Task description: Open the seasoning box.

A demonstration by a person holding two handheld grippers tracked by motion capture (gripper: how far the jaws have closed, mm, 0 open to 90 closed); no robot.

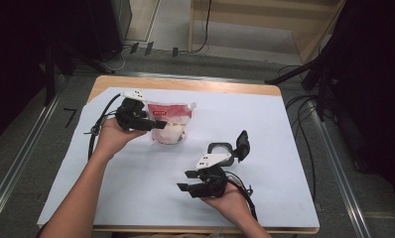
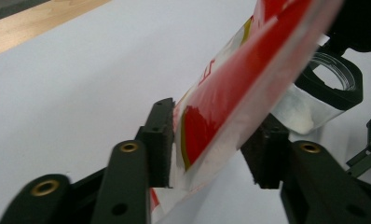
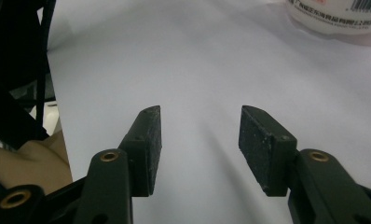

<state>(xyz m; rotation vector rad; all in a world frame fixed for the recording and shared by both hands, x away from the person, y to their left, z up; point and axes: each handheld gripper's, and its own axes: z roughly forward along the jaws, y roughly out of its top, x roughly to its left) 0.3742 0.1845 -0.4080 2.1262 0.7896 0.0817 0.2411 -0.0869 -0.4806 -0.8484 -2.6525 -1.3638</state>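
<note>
While the left gripper pinches the red-and-white pouch apparently along its sealed edge, the soft, slippery bag sags just beyond the black container; the right gripper gapes empty.

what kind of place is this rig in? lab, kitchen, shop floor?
Most likely a lab or data-collection booth, not a kitchen. A small wooden table is covered with plain white paper, dark curtains close off both sides, and loose black cables trail over a grey floor with metal rails.
</note>
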